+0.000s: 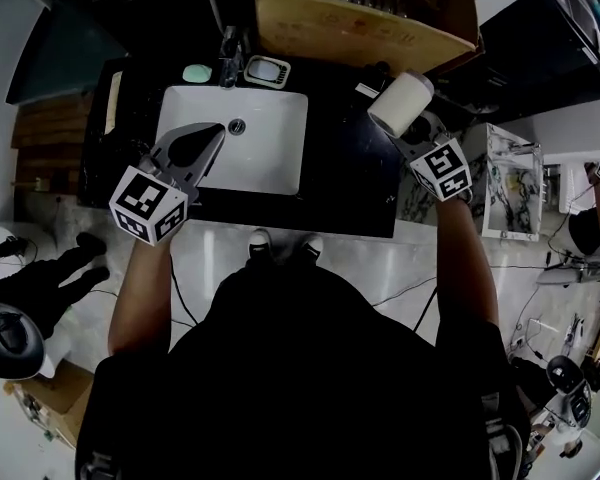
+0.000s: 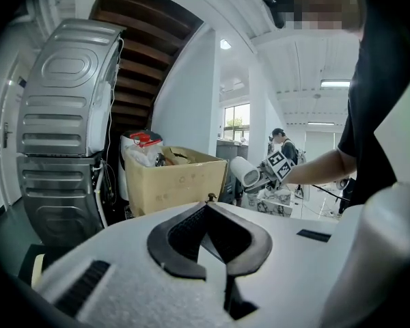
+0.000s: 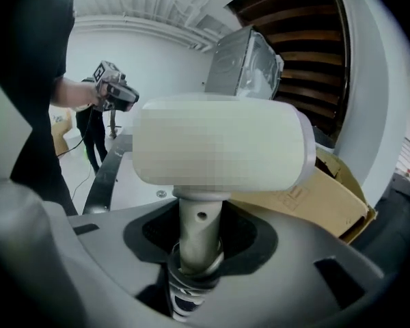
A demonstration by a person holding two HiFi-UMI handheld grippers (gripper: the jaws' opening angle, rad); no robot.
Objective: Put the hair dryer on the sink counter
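Note:
A white hair dryer (image 1: 400, 103) hangs above the right end of the black sink counter (image 1: 345, 178). My right gripper (image 1: 414, 140) is shut on its handle. In the right gripper view the handle (image 3: 199, 231) stands upright between the jaws, with the dryer's barrel (image 3: 219, 149) across the top. My left gripper (image 1: 210, 135) hovers over the left part of the white basin (image 1: 260, 158). Its jaws meet at the tips with nothing between them (image 2: 206, 208). The left gripper view shows the dryer (image 2: 244, 171) far off to the right.
A faucet (image 1: 228, 53), a green soap (image 1: 196, 72) and a soap dish (image 1: 267, 70) line the counter's back edge. A cardboard box (image 1: 360, 18) stands behind the counter. A marble-patterned unit (image 1: 510, 188) is at the right. A grey appliance (image 2: 61, 135) rises at the left.

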